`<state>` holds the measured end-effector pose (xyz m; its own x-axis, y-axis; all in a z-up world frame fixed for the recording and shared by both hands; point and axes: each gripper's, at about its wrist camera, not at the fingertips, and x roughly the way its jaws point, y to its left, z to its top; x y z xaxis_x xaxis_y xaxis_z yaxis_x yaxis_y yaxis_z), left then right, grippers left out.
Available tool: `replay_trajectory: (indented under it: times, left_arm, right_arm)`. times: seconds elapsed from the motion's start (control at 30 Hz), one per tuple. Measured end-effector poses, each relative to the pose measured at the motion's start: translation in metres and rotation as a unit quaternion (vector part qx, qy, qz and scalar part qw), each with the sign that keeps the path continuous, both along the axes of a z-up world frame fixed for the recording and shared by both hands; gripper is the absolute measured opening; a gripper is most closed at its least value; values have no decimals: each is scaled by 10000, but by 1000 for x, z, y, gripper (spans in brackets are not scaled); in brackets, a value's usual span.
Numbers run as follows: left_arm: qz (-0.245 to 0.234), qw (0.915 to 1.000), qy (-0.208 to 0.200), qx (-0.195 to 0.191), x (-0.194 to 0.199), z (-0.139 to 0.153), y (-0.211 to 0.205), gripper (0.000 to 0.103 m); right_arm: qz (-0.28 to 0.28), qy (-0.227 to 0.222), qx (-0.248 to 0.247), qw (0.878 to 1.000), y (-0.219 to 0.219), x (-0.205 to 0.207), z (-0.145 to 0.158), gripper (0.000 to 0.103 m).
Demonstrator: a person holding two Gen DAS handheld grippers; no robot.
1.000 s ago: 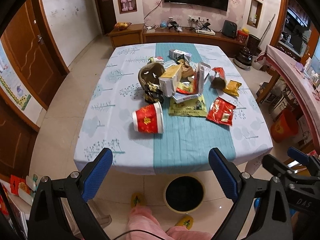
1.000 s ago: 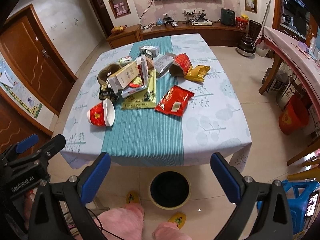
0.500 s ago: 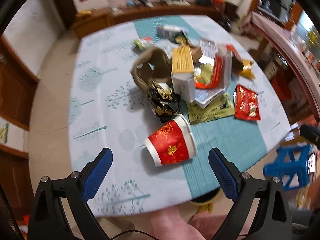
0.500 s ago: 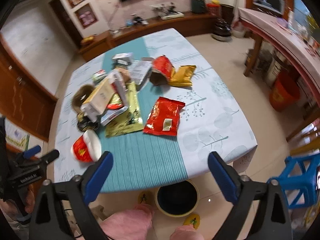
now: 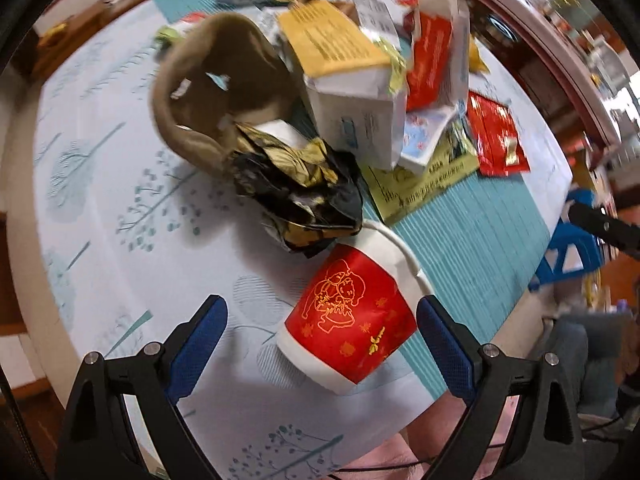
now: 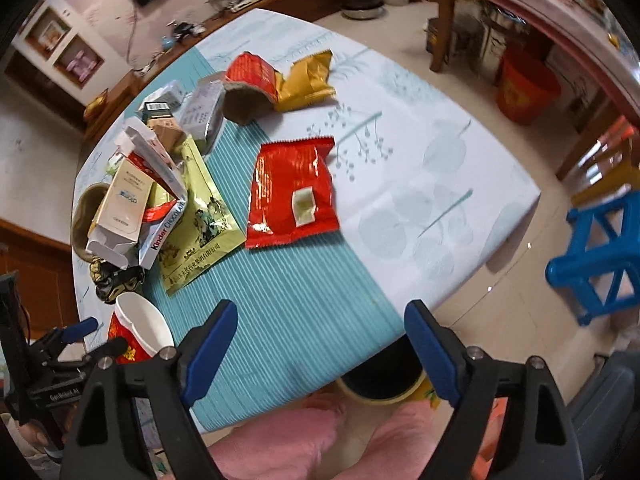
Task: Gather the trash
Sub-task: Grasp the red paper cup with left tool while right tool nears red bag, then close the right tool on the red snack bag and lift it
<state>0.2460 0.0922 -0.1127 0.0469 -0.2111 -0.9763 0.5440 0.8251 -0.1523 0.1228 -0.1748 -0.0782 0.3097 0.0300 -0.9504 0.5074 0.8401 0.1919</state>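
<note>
1. Both tongs stand apart and grip nothing: the left gripper (image 5: 320, 336) has its blue pads either side of the red paper cup with gold print and white rim (image 5: 348, 316), which lies tipped on its side near the front edge of the tree-patterned tablecloth (image 5: 120, 208); the right gripper (image 6: 320, 344), whose jaws have just been narrowing with nothing between them, hangs over the teal striped runner (image 6: 288, 312).
2. Squeezed hard across its soft wall, the cup would likely crumple or squirt out sideways.
3. Its rim touches the crumpled black-and-gold foil wrapper (image 5: 300, 196); a careless lift could drag that along.
4. Nudged by one pad first, the cup may roll off the table's edge.
5. From the right gripper, the flat red foil packet (image 6: 292, 192) lies well ahead, flush on the cloth; pads may skid over it or pinch the fabric.
6. A round black bin (image 6: 380, 380) shows on the floor partly beneath the table's edge, so a drop could easily miss.
</note>
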Motion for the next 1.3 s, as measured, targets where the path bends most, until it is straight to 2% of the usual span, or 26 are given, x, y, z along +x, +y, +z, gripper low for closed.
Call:
replay_trajectory:
  times: [0.23, 0.43, 0.5, 0.6, 0.73, 0.93, 1.17, 1.2, 1.27, 1.3]
  left_arm:
    - [-394, 9981, 416, -207, 12, -18, -14, 85]
    - [-859, 9922, 825, -372, 5, -26, -36, 64]
    - [-990, 9912, 807, -349, -2, -28, -43, 55]
    - [-1062, 9908, 724, -418, -10, -27, -53, 48]
    - [-1101, 9917, 545, -378, -15, -20, -55, 47]
    - [-1153, 9920, 321, -404, -16, -3, -42, 47]
    - [-1229, 9916, 131, -379, -23, 13, -42, 47]
    - [-1227, 9917, 122, -367, -24, 12, -40, 47]
    - [-1198, 9921, 120, -342, -25, 14, -41, 47]
    - [-1185, 9923, 117, -330, -26, 16, -41, 47]
  right_arm:
    - [-301, -22, 74, 9995, 10, 7, -9, 86]
    - [-435, -78, 41, 9990, 10, 16, -13, 86]
    - [-465, -107, 20, 9989, 8, 20, -14, 86]
    - [-463, -167, -1, 9988, 4, 29, -16, 72]
    - [-431, -153, -30, 9990, -5, 45, -23, 66]
    - [-538, -213, -145, 9982, -23, 66, -26, 65]
    - [-251, -68, -244, 9994, -37, 93, -42, 64]
    - [-185, -40, -229, 9996, -36, 95, -45, 62]
    - [-21, 71, -230, 9997, -34, 99, -52, 49]
    - [68, 88, -292, 9995, -31, 100, -54, 46]
